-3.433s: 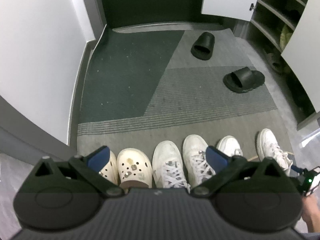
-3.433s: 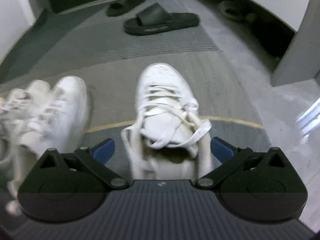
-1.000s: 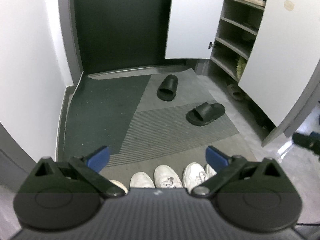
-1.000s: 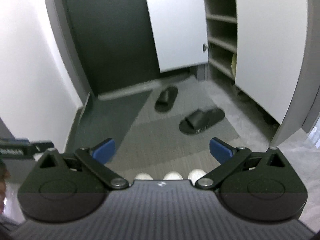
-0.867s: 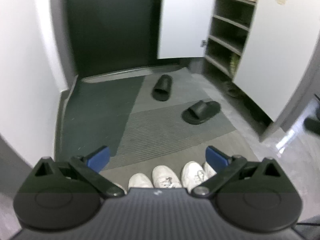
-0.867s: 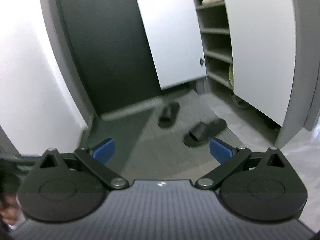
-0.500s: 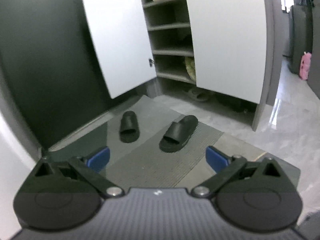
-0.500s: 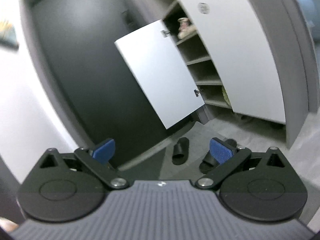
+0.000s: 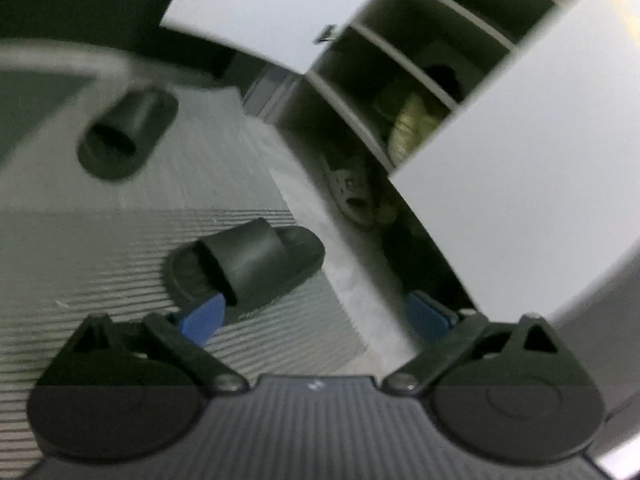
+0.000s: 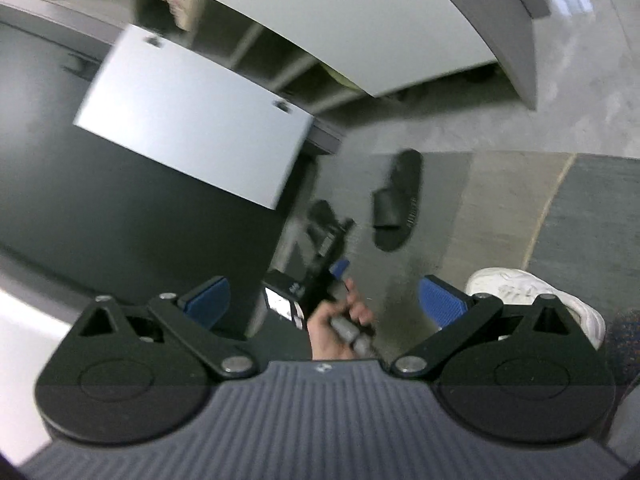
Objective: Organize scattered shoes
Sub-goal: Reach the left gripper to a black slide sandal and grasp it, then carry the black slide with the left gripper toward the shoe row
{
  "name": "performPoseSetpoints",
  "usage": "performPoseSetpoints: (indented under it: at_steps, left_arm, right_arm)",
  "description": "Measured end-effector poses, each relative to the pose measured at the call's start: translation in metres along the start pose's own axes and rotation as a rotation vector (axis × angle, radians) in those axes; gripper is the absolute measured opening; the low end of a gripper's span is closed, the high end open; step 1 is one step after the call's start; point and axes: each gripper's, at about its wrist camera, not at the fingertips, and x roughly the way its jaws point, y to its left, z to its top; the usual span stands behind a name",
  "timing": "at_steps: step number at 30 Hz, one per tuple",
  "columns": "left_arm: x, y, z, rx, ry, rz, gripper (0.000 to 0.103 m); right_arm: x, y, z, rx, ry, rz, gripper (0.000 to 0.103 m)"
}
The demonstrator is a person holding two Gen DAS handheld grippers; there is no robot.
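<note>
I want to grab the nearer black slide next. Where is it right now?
In the left wrist view the nearer black slide lies on the ribbed mat, just ahead of the left gripper, left of the open shoe cabinet.

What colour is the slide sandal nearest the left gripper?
Black; the slide sandal shows best in the left wrist view, on the ribbed grey mat.

Matt rubber, ribbed mat, smooth painted panels

The near black matt rubber slide sandal lies on a grey ribbed floor mat; the white cupboard door looks smooth, the white lace-up sneaker leather-like.
</note>
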Motion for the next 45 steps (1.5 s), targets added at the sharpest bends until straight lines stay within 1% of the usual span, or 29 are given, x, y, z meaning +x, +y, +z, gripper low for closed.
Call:
performPoseSetpoints:
  at_steps: [1, 2, 4, 5, 6, 8, 9, 10, 11, 12, 14, 16, 18, 20, 21, 22, 23, 24, 26, 28, 30, 31, 34, 37, 39, 40, 43, 45]
  left_arm:
    - [0.008, 0.005, 0.002, -0.019, 0.0, -0.011, 0.089]
    - [0.033, 0.023, 0.009, -0.072, -0.003, -0.042, 0.089]
    - [0.057, 0.036, 0.014, -0.086, -0.005, -0.037, 0.09]
    - [0.074, 0.045, 0.016, -0.098, 0.003, -0.031, 0.09]
    - [0.083, 0.05, 0.016, -0.11, 0.009, -0.031, 0.09]
    - [0.103, 0.061, 0.015, -0.143, 0.021, -0.031, 0.09]
    - [0.118, 0.074, 0.013, -0.168, 0.026, -0.03, 0.09]
    - [0.124, 0.076, 0.013, -0.176, 0.027, -0.031, 0.091]
    - [0.131, 0.081, 0.012, -0.189, 0.028, -0.037, 0.091]
    - [0.142, 0.091, 0.01, -0.217, 0.031, -0.057, 0.091]
    - [0.146, 0.095, 0.01, -0.237, 0.037, -0.09, 0.091]
    - [0.159, 0.097, 0.011, -0.243, 0.043, -0.145, 0.09]
    - [0.167, 0.097, 0.01, -0.248, 0.056, -0.154, 0.09]
    - [0.175, 0.094, 0.008, -0.257, 0.058, -0.14, 0.088]
    - [0.175, 0.093, 0.008, -0.249, 0.058, -0.121, 0.076]
    - [0.175, 0.092, 0.008, -0.24, 0.058, -0.102, 0.045]
    - [0.174, 0.091, 0.008, -0.233, 0.058, -0.087, 0.025]
    - [0.172, 0.089, 0.008, -0.223, 0.062, -0.087, 0.024]
    - [0.165, 0.084, 0.01, -0.155, 0.07, -0.101, 0.02]
    - [0.157, 0.078, 0.013, -0.132, 0.07, -0.11, 0.015]
    - [0.146, 0.073, 0.017, -0.116, 0.067, -0.109, 0.014]
    - [0.135, 0.07, 0.02, -0.097, 0.062, -0.105, 0.013]
    - [0.099, 0.071, 0.02, -0.094, 0.071, -0.118, 0.012]
    - [0.052, 0.078, 0.022, -0.056, 0.107, -0.124, 0.012]
    - [0.008, 0.089, 0.024, -0.026, 0.14, -0.106, 0.013]
    - [-0.005, 0.093, 0.024, -0.021, 0.149, -0.096, 0.013]
    - [-0.072, 0.124, 0.016, -0.017, 0.18, -0.032, 0.013]
    - [-0.099, 0.139, 0.008, -0.025, 0.184, 0.017, 0.013]
  right_arm:
    - [0.012, 0.003, 0.001, -0.011, 0.012, -0.017, 0.103]
    - [0.026, 0.005, 0.002, -0.027, 0.033, -0.037, 0.103]
    - [0.041, 0.006, 0.002, -0.032, 0.062, -0.065, 0.103]
    - [0.052, 0.004, 0.004, -0.022, 0.075, -0.081, 0.103]
    - [0.063, 0.002, 0.007, -0.011, 0.087, -0.097, 0.103]
    - [0.083, -0.002, 0.012, 0.006, 0.101, -0.118, 0.103]
    - [0.089, -0.003, 0.014, 0.009, 0.105, -0.125, 0.103]
    - [0.1, -0.005, 0.017, 0.013, 0.112, -0.138, 0.103]
    - [0.102, -0.007, 0.018, 0.016, 0.117, -0.143, 0.103]
    - [0.105, -0.008, 0.019, 0.021, 0.125, -0.149, 0.103]
    - [0.115, -0.011, 0.021, 0.032, 0.154, -0.159, 0.103]
    - [0.121, -0.013, 0.024, 0.035, 0.169, -0.164, 0.103]
    - [0.128, -0.015, 0.026, 0.046, 0.178, -0.168, 0.103]
    - [0.13, -0.017, 0.029, 0.061, 0.184, -0.169, 0.103]
    - [0.13, -0.017, 0.03, 0.067, 0.185, -0.169, 0.103]
    - [0.13, -0.017, 0.029, 0.07, 0.183, -0.17, 0.103]
    - [0.129, -0.017, 0.029, 0.074, 0.18, -0.172, 0.103]
    - [0.128, -0.016, 0.028, 0.076, 0.179, -0.171, 0.103]
    - [0.126, -0.013, 0.024, 0.073, 0.181, -0.161, 0.103]
    - [0.124, -0.01, 0.021, 0.07, 0.18, -0.149, 0.103]
    - [0.121, -0.005, 0.016, 0.063, 0.174, -0.124, 0.103]
    - [0.118, -0.002, 0.013, 0.061, 0.173, -0.113, 0.103]
    - [0.111, 0.004, 0.007, 0.047, 0.177, -0.084, 0.103]
    - [0.098, 0.006, 0.003, 0.012, 0.192, -0.054, 0.103]
    - [0.087, 0.002, 0.005, 0.024, 0.186, -0.047, 0.103]
    - [0.082, 0.0, 0.007, 0.029, 0.18, -0.041, 0.103]
    - [0.061, -0.005, 0.01, 0.04, 0.152, -0.009, 0.103]
    - [0.054, -0.005, 0.009, 0.035, 0.154, 0.015, 0.103]
